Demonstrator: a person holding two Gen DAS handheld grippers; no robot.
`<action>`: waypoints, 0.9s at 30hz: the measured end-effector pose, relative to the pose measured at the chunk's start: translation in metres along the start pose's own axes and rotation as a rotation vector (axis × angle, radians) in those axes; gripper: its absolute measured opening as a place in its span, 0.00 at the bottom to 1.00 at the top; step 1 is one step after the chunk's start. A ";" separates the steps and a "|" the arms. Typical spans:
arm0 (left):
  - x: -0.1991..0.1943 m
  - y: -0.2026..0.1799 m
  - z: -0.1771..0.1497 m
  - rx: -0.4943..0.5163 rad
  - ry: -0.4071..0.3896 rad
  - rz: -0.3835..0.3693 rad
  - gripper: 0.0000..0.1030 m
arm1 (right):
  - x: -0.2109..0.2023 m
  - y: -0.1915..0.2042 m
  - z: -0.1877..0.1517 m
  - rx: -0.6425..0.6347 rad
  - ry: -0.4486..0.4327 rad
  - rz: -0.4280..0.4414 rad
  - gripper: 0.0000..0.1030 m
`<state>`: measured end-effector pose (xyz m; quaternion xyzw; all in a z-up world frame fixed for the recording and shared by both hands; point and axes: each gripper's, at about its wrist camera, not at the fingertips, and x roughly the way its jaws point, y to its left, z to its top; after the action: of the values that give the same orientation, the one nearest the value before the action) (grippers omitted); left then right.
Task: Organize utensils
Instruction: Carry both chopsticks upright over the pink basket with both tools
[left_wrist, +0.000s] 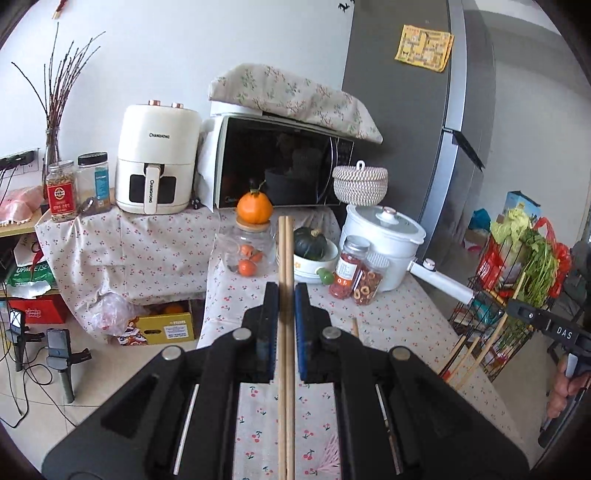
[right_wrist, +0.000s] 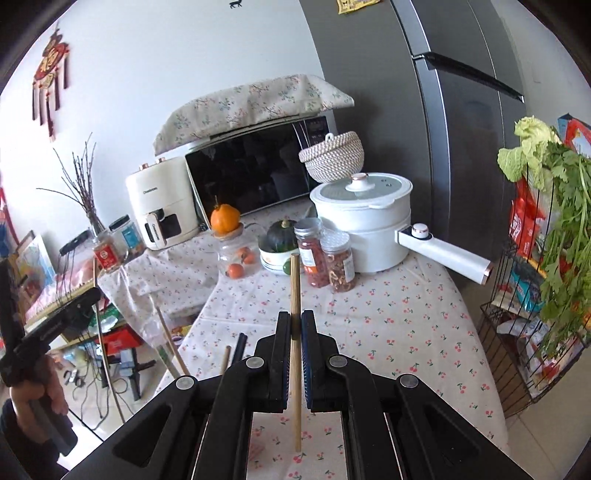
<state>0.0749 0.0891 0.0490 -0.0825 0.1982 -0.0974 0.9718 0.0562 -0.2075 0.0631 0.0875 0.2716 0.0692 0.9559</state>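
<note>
My left gripper (left_wrist: 286, 295) is shut on a pair of wooden chopsticks (left_wrist: 286, 258), held side by side above the cherry-print tablecloth (left_wrist: 388, 325). They point toward the jar and bowl at the back. My right gripper (right_wrist: 295, 321) is shut on a single wooden chopstick (right_wrist: 294, 288), held nearly upright above the same cloth (right_wrist: 388, 317). The right gripper also shows at the right edge of the left wrist view (left_wrist: 532, 317). The left gripper shows at the left edge of the right wrist view (right_wrist: 74, 302). More utensil ends (right_wrist: 236, 350) poke up beside my right gripper.
At the table's back stand a glass jar with oranges (right_wrist: 236, 254), a bowl with a green squash (right_wrist: 282, 236), two spice jars (right_wrist: 325, 254) and a white electric pot (right_wrist: 364, 221) with a long handle. A microwave, air fryer and fridge stand behind. A wire basket of greens (right_wrist: 546, 258) stands right.
</note>
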 end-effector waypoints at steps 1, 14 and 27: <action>-0.005 -0.002 -0.001 -0.013 -0.032 -0.009 0.09 | -0.006 0.004 0.003 -0.007 -0.016 0.007 0.05; -0.008 -0.054 -0.011 0.020 -0.225 -0.111 0.09 | -0.062 0.020 0.018 -0.028 -0.086 0.066 0.05; 0.022 -0.076 -0.036 0.107 -0.150 -0.114 0.10 | -0.062 0.033 0.019 0.004 -0.089 0.196 0.05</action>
<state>0.0687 0.0066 0.0231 -0.0486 0.1142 -0.1567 0.9798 0.0112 -0.1889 0.1177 0.1187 0.2191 0.1579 0.9555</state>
